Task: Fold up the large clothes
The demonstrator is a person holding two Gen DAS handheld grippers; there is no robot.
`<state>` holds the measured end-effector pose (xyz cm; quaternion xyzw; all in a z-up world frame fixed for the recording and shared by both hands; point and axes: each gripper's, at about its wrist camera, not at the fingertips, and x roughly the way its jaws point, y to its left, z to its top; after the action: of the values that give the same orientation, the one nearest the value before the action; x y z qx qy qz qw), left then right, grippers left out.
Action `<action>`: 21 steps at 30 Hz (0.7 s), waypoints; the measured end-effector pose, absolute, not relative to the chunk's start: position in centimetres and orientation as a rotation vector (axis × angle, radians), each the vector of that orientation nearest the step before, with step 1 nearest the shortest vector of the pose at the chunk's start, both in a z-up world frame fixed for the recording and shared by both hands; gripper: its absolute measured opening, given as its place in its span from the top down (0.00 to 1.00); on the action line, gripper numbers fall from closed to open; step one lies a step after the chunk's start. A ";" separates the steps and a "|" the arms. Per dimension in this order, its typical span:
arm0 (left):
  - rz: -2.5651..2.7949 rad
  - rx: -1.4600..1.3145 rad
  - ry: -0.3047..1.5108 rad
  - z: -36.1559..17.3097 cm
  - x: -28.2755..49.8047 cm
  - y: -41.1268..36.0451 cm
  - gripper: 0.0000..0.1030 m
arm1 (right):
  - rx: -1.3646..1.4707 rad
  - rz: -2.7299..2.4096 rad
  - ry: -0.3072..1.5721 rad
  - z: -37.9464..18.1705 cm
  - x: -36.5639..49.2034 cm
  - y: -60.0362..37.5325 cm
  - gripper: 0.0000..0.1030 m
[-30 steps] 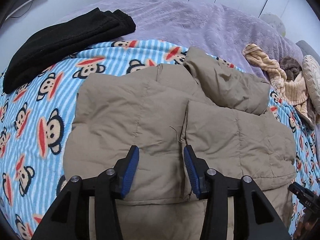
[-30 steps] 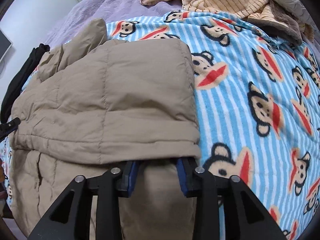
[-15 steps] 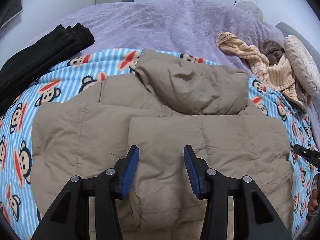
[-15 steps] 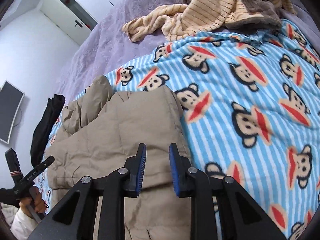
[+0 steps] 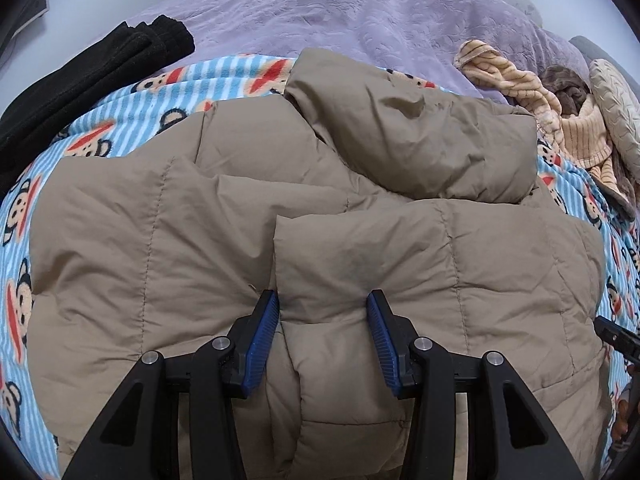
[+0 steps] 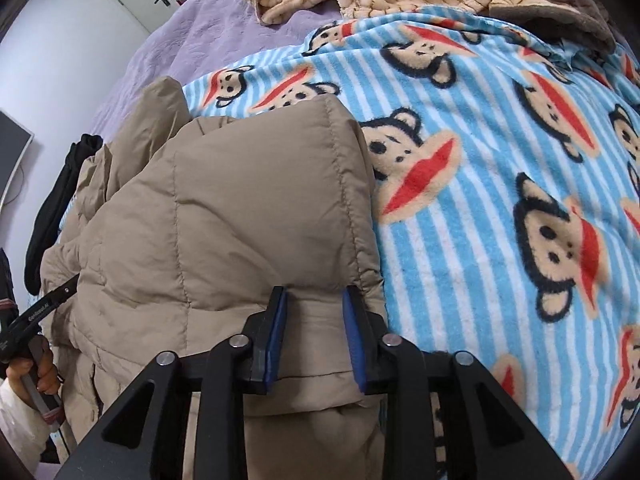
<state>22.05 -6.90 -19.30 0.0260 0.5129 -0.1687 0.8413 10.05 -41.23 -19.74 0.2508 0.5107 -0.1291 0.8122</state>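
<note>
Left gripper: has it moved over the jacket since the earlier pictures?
Yes. The left gripper has come down closer to the jacket, shifting toward its folded right half; the black garment has slid to the view's left edge.

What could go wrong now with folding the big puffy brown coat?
1. The puffy coat is thick and springy, so the folded panels may pop back open once let go.
2. The left gripper and right gripper, whose jaws have just been opening, each stand around a fat edge. A shallow pinch could slip off.
3. The hood lies loose on top and might flop sideways, making the bundle lumpy.
</note>
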 end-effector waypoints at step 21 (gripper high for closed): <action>-0.271 0.120 1.150 -15.0 15.1 -2.9 0.44 | 0.647 -0.372 1.105 -16.1 1.6 -40.5 0.14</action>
<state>15.05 -2.91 -14.99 0.0566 0.5419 -0.1275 0.8288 1.62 -40.50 -16.14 0.3001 0.5124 -0.1725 0.7859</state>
